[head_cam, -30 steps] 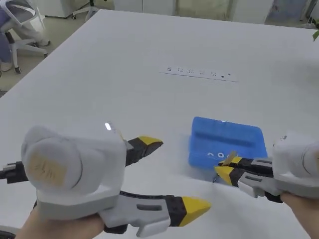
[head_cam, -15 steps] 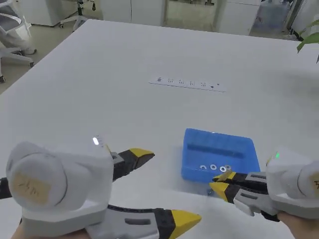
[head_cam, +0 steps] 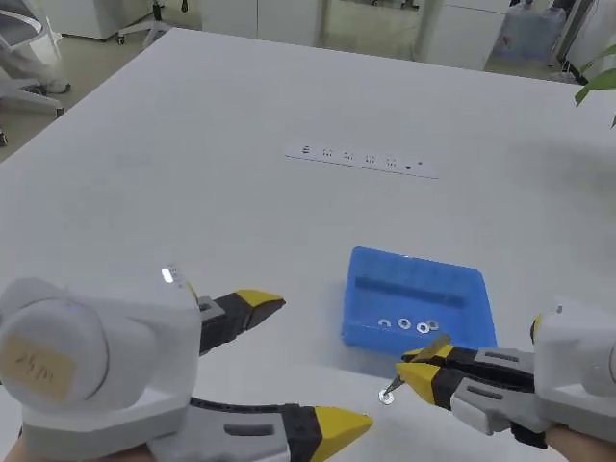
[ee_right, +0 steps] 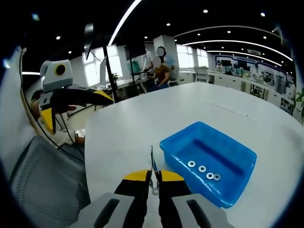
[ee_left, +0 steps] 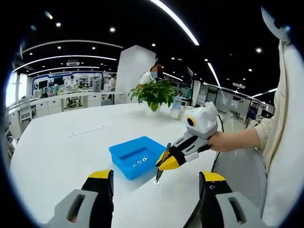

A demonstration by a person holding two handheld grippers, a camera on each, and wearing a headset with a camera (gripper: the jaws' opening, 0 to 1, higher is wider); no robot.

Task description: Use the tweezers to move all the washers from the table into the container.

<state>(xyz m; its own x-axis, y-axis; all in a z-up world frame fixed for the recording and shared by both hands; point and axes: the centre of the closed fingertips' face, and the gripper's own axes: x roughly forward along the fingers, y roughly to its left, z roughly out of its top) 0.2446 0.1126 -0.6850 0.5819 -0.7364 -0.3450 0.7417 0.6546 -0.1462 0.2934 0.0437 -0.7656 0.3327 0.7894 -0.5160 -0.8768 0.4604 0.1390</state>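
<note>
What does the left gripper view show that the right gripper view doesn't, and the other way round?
Left gripper view: a plant, the right hand-held gripper seen from outside, shut on the tweezers, and the person's sleeve.
Right gripper view: the left hand-held gripper, open, a mesh chair, and four washers clearly told apart.
Both: the blue container with washers in it, the tweezers, and the white table.
</note>
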